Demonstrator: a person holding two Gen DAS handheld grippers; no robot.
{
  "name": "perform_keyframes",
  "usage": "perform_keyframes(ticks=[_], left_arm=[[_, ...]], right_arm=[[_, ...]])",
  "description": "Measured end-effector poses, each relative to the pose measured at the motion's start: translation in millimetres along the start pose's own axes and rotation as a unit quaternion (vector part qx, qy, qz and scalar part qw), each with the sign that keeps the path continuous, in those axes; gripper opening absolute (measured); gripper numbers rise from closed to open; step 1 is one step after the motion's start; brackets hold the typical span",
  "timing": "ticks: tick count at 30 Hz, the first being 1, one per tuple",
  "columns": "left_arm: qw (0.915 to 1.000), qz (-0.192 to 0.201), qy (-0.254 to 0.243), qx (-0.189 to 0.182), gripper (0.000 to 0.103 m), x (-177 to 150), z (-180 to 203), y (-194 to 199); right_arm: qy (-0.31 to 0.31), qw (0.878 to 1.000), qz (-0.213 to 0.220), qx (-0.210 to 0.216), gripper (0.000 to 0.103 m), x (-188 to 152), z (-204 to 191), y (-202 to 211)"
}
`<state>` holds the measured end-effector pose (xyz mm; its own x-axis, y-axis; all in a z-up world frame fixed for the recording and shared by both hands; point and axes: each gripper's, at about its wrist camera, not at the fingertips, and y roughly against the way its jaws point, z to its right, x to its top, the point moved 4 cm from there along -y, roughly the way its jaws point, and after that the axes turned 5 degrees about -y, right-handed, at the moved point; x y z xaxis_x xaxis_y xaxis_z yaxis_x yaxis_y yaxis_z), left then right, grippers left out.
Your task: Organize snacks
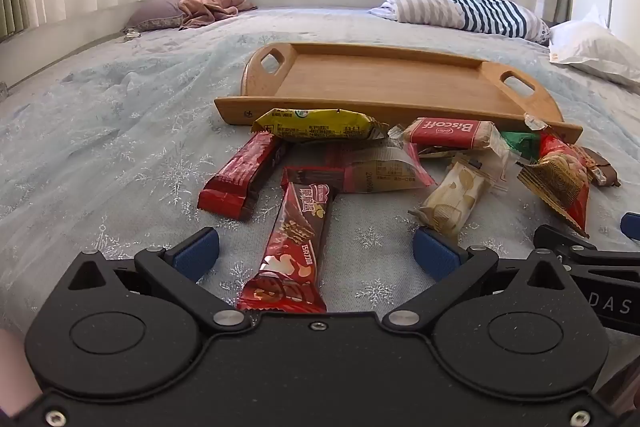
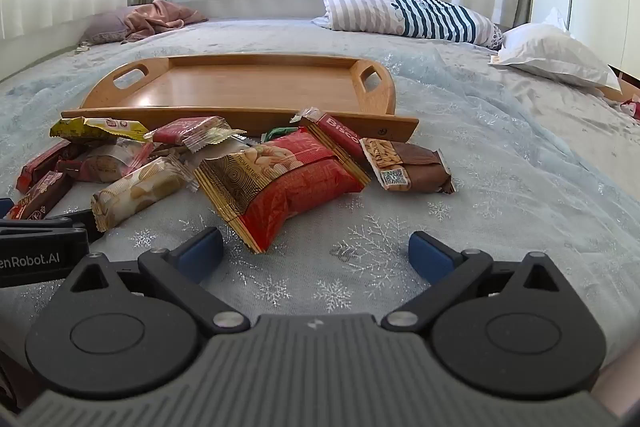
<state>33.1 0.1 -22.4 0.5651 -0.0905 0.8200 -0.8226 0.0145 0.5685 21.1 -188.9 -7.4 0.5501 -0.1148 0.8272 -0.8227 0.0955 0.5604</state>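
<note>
Your left gripper [image 1: 316, 251] has a matte black body with two round housings, each with a raised disc, and angular black linkage arms pinned by silver rivets. Its fingertips [image 1: 198, 253] wear dark blue textured pads. Small screws sit at the bottom corners and one at the centre top edge.

Your right gripper [image 2: 316, 251] shares the black housings, silver rivets and blue pads, but its centre plate is grey and ribbed with a small white mark. White lettering "enRobot.AI" and "DAS" shows along the side arms.
</note>
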Motion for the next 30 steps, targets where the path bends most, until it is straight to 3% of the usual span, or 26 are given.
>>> perform_keyframes(ticks=[30], left_arm=[[1.0, 0.003, -0.003, 0.001, 0.103, -2.7, 0.1, 3.7]], right_arm=[[0.0, 1.0, 0.0, -0.008, 0.103, 1.6, -1.5, -1.1]])
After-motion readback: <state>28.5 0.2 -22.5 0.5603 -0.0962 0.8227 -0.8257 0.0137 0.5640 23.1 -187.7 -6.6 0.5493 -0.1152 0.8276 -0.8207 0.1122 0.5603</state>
